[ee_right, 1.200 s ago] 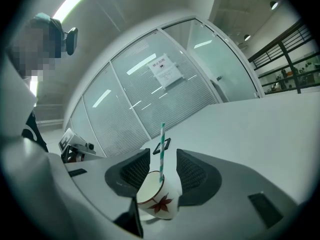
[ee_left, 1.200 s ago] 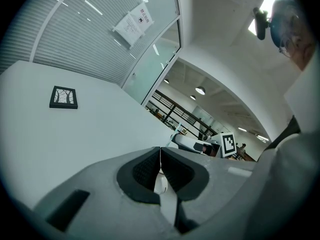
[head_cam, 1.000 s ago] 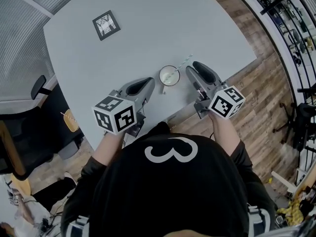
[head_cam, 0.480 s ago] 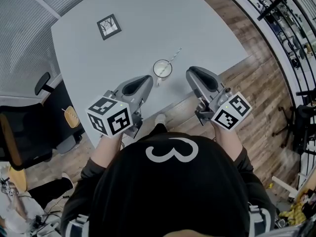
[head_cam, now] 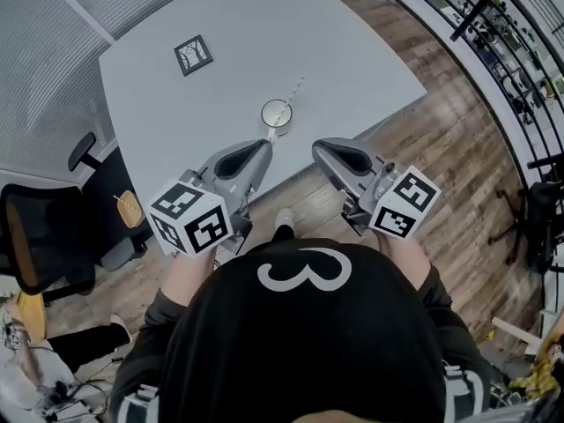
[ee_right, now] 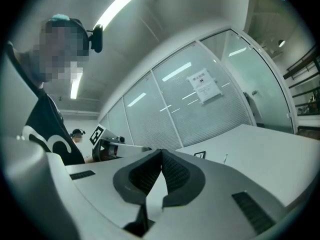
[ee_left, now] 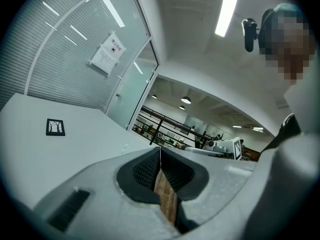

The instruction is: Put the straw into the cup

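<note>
A small white cup (head_cam: 276,113) stands on the grey table (head_cam: 176,122) near its front edge, and a pale straw (head_cam: 294,88) rises out of it, leaning to the upper right. My left gripper (head_cam: 264,146) is shut and empty, its tips at the table's edge below the cup. My right gripper (head_cam: 318,145) hangs over the wooden floor, off the table, to the cup's lower right. Its jaws have just been closing, with nothing between them. In the left gripper view, the left gripper (ee_left: 160,150) has its pads touching. The right gripper (ee_right: 161,152) also has its pads together, and the straw (ee_right: 225,158) shows far off.
A black-framed marker card (head_cam: 193,55) lies on the far left of the table. A black chair (head_cam: 35,236) stands at the left on the floor. Wooden flooring (head_cam: 441,148) and a dark railing (head_cam: 493,51) lie to the right of the table.
Both grippers have drawn back from beside the cup toward the person, the right one past the table's edge. The cup with the straw in it has stayed where it was.
</note>
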